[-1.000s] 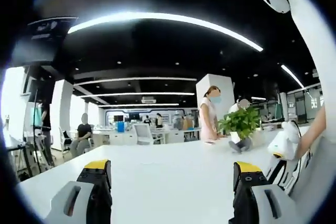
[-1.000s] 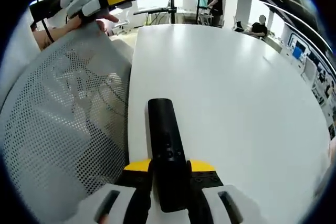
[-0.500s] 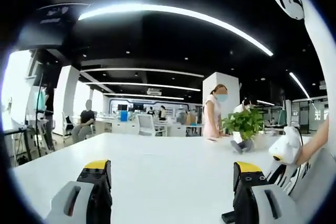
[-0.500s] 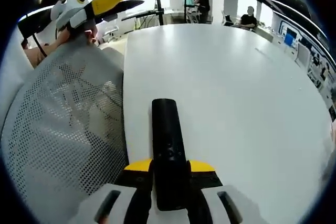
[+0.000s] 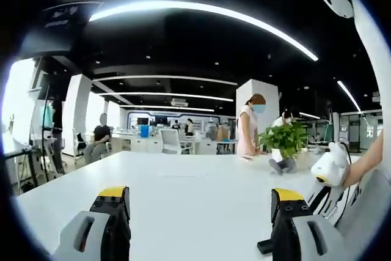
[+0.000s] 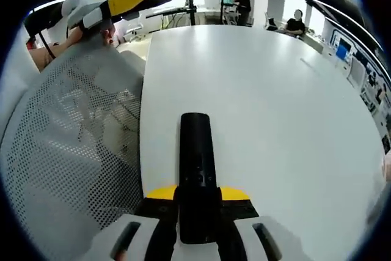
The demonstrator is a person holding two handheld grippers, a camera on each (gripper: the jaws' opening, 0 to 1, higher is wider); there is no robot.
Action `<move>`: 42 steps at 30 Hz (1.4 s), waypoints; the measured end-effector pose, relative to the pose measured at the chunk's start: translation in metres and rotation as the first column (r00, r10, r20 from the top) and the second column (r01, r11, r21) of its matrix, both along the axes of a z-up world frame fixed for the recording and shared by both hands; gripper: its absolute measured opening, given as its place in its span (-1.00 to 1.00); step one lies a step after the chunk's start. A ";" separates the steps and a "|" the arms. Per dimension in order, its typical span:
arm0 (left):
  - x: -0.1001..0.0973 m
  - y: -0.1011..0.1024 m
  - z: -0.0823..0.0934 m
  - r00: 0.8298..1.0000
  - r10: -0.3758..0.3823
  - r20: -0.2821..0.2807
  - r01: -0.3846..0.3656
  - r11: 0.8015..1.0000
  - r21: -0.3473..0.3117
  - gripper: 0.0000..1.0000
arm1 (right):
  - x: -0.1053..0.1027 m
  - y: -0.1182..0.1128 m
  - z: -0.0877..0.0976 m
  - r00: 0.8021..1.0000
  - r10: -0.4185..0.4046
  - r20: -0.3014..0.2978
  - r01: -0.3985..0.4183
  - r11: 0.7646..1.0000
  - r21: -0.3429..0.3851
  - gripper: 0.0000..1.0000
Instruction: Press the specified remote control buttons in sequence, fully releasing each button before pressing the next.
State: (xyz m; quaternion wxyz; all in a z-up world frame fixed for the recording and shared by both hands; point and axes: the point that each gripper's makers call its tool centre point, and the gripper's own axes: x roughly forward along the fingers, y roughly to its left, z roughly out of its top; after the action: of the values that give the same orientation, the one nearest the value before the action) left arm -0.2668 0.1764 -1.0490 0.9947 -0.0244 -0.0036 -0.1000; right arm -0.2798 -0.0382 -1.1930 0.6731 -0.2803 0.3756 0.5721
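White table (image 6: 263, 108); right gripper (image 6: 197, 197) clamps remote (image 6: 197, 169).

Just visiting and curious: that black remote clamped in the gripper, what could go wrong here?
The remote is held only at its near end by the right gripper, so pressing its far end could tilt it. It also sits near the table edge, beside the mesh chair, so it might slip off.

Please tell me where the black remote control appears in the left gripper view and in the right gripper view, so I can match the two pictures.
Left gripper view: only the dark end of the remote control shows, low, beside the right jaw.
Right gripper view: the remote control lies bottom centre, clamped between the right tool's jaws, pointing up the picture.
Shared landmark: the white table.
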 end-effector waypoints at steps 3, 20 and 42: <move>0.000 -0.001 0.000 1.000 0.001 -0.006 -0.001 1.000 0.021 0.97 | 0.005 -0.001 0.000 1.000 0.005 0.001 -0.005 1.000 -0.001 -0.58; -0.001 -0.027 0.030 1.000 -0.013 -0.019 0.013 1.000 0.028 0.89 | 0.045 -0.006 -0.002 1.000 0.006 0.027 -0.006 1.000 -0.018 -0.58; -0.001 -0.013 0.018 0.999 -0.016 -0.036 0.017 1.000 0.018 0.86 | 0.099 -0.004 -0.004 0.998 0.024 0.055 -0.022 0.999 -0.037 -0.58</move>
State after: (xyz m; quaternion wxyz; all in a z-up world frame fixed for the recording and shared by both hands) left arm -0.2677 0.1636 -1.0311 0.9939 -0.0173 0.0156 -0.1078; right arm -0.1803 -0.0419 -1.1971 0.6714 -0.3127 0.3636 0.5650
